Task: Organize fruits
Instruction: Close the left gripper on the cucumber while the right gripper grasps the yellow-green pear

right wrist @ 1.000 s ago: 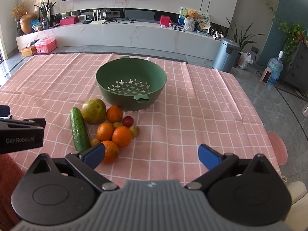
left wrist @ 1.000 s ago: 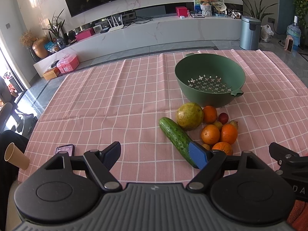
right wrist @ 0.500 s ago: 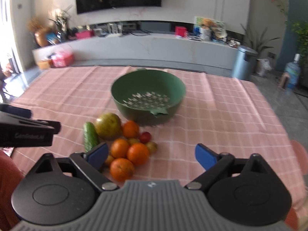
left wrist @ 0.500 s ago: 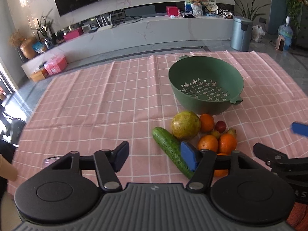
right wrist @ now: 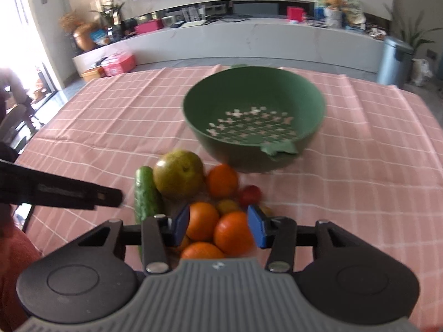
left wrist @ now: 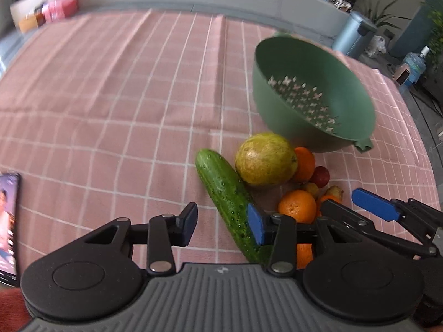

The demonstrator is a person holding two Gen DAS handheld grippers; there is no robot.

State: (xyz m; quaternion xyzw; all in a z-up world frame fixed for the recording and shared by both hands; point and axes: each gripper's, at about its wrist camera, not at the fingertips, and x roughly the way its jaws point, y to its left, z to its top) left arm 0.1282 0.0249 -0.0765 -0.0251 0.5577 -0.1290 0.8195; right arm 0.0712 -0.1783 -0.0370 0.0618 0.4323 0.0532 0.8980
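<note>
A green colander (right wrist: 253,119) is seen on the pink checked cloth (left wrist: 110,96), the fruit pile just before it; the left gripper (left wrist: 223,222) is being narrowed, unclenched, over the cucumber (left wrist: 224,196); the right gripper (right wrist: 218,225) is being narrowed around two oranges (right wrist: 218,227), neither visibly pinched.

Phone (left wrist: 7,221) cut off at left edge. Cucumber's (right wrist: 145,196) near end hidden behind the right gripper (right wrist: 218,225). Colander (right wrist: 253,119) blurred. Small fruits too blurred to name.
</note>
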